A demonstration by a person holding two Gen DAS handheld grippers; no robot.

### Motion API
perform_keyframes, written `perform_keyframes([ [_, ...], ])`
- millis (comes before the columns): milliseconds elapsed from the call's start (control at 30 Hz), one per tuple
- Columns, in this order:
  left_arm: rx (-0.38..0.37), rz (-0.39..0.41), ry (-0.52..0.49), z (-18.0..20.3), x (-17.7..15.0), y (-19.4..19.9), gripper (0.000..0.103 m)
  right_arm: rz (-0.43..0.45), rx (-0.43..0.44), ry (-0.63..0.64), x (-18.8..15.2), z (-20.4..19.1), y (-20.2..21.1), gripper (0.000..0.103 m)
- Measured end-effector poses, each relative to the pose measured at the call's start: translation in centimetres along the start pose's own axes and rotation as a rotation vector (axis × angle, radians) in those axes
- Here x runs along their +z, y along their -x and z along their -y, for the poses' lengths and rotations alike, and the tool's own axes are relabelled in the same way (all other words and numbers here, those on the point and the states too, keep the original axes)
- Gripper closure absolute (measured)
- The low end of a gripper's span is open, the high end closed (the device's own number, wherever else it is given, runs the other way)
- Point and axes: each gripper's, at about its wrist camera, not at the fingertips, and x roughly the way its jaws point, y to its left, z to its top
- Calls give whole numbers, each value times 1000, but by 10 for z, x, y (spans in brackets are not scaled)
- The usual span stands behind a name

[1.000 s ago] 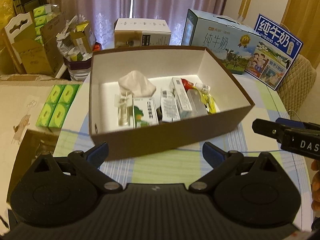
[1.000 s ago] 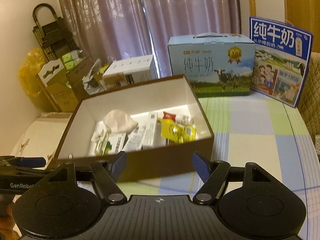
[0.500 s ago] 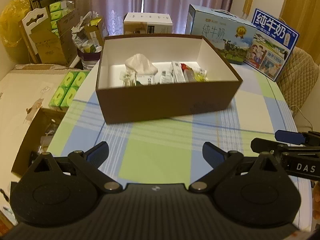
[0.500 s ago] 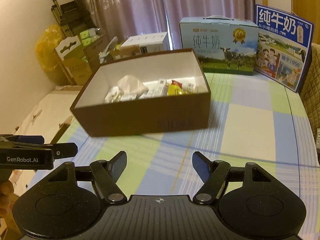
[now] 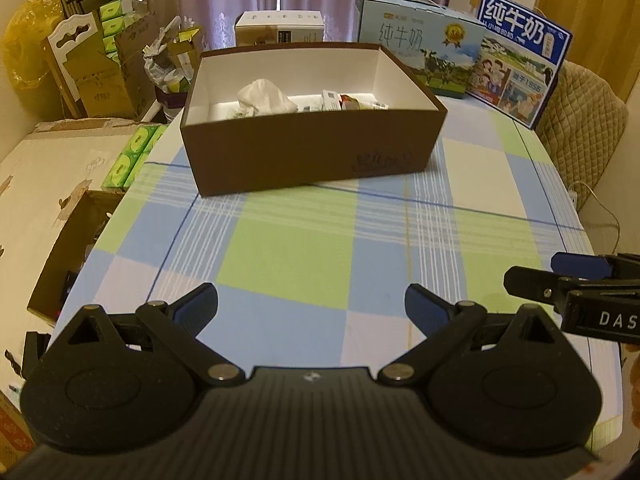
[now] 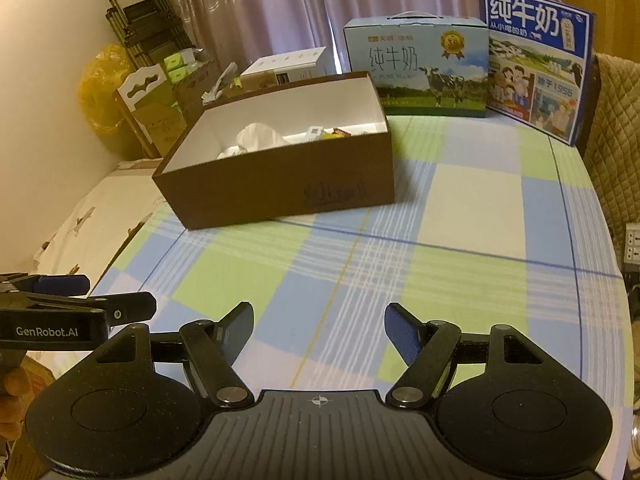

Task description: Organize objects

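Note:
A brown cardboard box with a white inside stands on the checked tablecloth. Inside it lie a crumpled white tissue and several small packets; the front wall hides most of them. My left gripper hangs open over bare cloth well in front of the box, nothing between its fingers. My right gripper is likewise open and empty, near the table's front. Each gripper shows at the edge of the other's view.
Two blue milk cartons and a white box stand behind the brown box. Left of the table are cardboard boxes, green tissue packs and an open carton. A padded chair is at the right.
Both grippers have drawn back from the brown box toward the table's front edge; the box now looks smaller and farther. Both stay open and empty.

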Motion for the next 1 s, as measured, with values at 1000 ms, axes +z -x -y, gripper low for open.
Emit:
perform_keyframes([
  [1000,42,-12,44,11,-57,34,4,-39,46,27,-48,-4,23,33],
])
